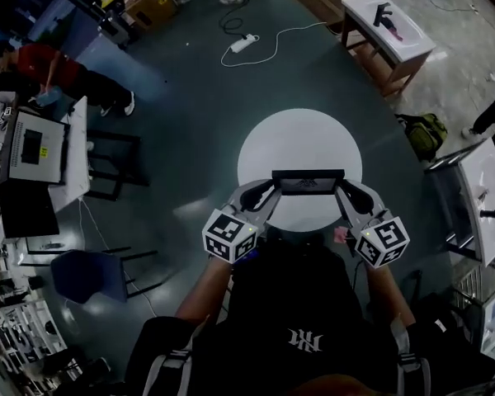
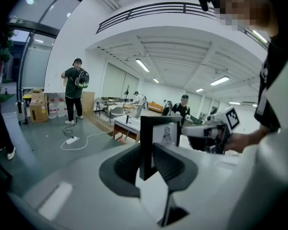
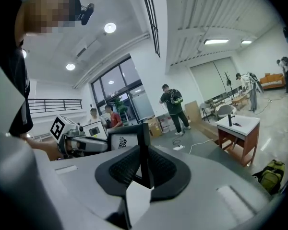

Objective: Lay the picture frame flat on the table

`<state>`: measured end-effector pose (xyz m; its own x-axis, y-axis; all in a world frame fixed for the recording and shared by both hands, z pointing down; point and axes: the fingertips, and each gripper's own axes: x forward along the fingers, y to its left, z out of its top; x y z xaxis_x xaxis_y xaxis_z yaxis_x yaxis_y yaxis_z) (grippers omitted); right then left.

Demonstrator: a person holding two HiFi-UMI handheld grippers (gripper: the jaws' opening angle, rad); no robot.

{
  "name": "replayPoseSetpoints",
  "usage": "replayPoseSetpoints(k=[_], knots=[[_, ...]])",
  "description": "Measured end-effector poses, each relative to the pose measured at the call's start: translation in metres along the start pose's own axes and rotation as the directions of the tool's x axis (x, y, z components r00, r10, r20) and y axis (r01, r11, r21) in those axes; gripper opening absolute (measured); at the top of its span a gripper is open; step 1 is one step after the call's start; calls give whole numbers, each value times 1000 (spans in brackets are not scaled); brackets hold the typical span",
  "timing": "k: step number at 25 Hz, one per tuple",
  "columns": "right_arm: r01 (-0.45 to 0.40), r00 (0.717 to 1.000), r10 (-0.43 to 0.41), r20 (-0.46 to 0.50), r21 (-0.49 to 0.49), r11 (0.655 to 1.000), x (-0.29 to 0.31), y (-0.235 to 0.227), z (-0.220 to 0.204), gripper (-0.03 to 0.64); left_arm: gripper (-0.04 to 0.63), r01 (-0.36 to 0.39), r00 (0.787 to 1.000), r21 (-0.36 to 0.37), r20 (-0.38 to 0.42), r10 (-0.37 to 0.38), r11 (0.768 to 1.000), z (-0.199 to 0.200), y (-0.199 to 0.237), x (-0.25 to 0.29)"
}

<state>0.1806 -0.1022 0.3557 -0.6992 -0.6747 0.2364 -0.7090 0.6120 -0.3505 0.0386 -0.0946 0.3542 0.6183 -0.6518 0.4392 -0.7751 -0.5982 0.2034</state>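
A black picture frame (image 1: 308,181) with a white print stands on edge over the near part of the round white table (image 1: 299,139), held between both grippers. My left gripper (image 1: 271,191) is shut on its left end, and in the left gripper view the frame's edge (image 2: 146,143) sits clamped between the dark pads (image 2: 170,164). My right gripper (image 1: 344,191) is shut on the right end, where the frame's edge (image 3: 144,147) is pinched between the pads (image 3: 125,169). Each gripper view shows the other gripper across the frame: the right gripper (image 2: 211,131) and the left gripper (image 3: 79,142).
A small white table (image 1: 388,23) stands at the back right, with a green backpack (image 1: 425,132) on the floor nearer. A power strip with cable (image 1: 244,44) lies beyond the round table. A desk with a monitor (image 1: 37,148) and a chair (image 1: 87,275) are at the left. People stand around the room.
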Motion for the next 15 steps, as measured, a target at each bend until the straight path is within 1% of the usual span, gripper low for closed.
replayPoseSetpoints(k=[4, 6, 10, 15], knots=[[-12, 998, 15, -54, 58, 998, 34, -10, -26, 51, 75, -28, 999, -32, -30, 27, 999, -19, 35, 16], [-7, 996, 13, -86, 75, 997, 44, -19, -44, 51, 75, -36, 998, -41, -50, 34, 999, -33, 44, 28], [8, 990, 9, -141, 121, 993, 57, -30, -80, 51, 75, -27, 995, -82, -102, 19, 996, -69, 53, 40], [21, 980, 10, -197, 155, 988, 91, -43, -121, 51, 75, -30, 990, -130, -139, 12, 991, -113, 85, 60]])
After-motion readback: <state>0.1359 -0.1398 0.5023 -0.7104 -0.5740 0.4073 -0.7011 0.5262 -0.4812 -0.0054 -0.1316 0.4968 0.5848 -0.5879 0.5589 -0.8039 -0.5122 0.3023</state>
